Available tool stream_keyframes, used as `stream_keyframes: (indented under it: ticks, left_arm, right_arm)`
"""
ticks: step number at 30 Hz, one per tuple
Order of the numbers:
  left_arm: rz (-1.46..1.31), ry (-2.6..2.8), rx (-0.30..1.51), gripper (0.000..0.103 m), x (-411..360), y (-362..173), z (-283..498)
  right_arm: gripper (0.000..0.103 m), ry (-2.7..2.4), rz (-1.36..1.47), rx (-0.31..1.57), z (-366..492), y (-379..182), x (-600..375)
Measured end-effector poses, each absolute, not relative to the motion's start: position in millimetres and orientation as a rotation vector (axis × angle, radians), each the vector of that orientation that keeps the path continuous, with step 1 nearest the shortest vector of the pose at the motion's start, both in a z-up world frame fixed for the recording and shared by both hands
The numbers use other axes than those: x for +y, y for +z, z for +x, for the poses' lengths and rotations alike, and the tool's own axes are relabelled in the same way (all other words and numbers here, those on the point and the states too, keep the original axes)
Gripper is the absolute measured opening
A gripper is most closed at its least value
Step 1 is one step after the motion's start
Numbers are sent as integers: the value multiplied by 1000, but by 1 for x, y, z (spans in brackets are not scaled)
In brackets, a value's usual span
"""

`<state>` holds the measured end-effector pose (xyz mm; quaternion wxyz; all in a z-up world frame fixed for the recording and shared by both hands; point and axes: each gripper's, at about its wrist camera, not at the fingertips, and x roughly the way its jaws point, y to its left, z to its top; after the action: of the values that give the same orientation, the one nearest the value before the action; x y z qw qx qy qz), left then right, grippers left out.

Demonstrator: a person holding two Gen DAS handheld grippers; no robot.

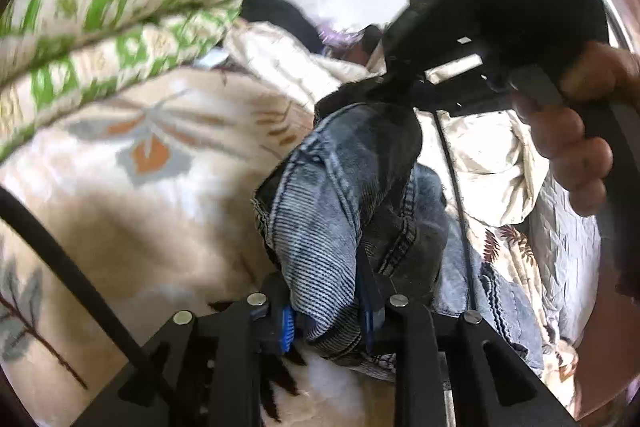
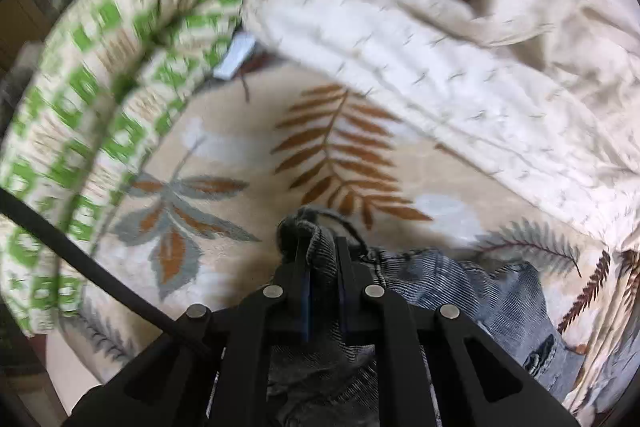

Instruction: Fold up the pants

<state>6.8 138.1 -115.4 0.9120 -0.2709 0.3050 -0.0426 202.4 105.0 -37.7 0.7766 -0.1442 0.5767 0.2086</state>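
Note:
Blue-grey denim pants (image 1: 320,195) hang bunched over a leaf-patterned bed cover (image 1: 152,155). A fold of the denim fills the gap between the blue pads of my left gripper (image 1: 326,311), which presses on it. Higher up in the left wrist view, my right gripper (image 1: 394,83), held by a hand (image 1: 568,147), pinches another part of the same pants. In the right wrist view my right gripper (image 2: 320,251) is shut on a dark hem, and the rest of the pants (image 2: 472,287) trails to the right over the cover.
A rolled green-and-white checked quilt (image 2: 100,107) lies along the left. A cream quilted blanket (image 2: 440,67) is heaped at the back and right. A small white flat object (image 2: 236,57) sits between them. A black cable (image 1: 60,259) crosses the lower left.

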Motion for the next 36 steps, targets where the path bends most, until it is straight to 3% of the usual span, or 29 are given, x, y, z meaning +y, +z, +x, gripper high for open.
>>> stream_keyframes:
  ticks: [8, 18, 27, 36]
  left_arm:
    - [-302, -191, 463, 23, 90, -75, -15]
    - [33, -419, 352, 23, -41, -38, -49]
    - [182, -608, 478, 23, -168, -42, -28]
    - [253, -671, 631, 23, -241, -91, -10]
  right_arm:
    - [9, 461, -101, 1100, 176, 18, 21]
    - [9, 444, 191, 917, 121, 45, -144]
    - [9, 344, 481, 864, 116, -1, -310]
    - [10, 235, 624, 932, 143, -72, -389]
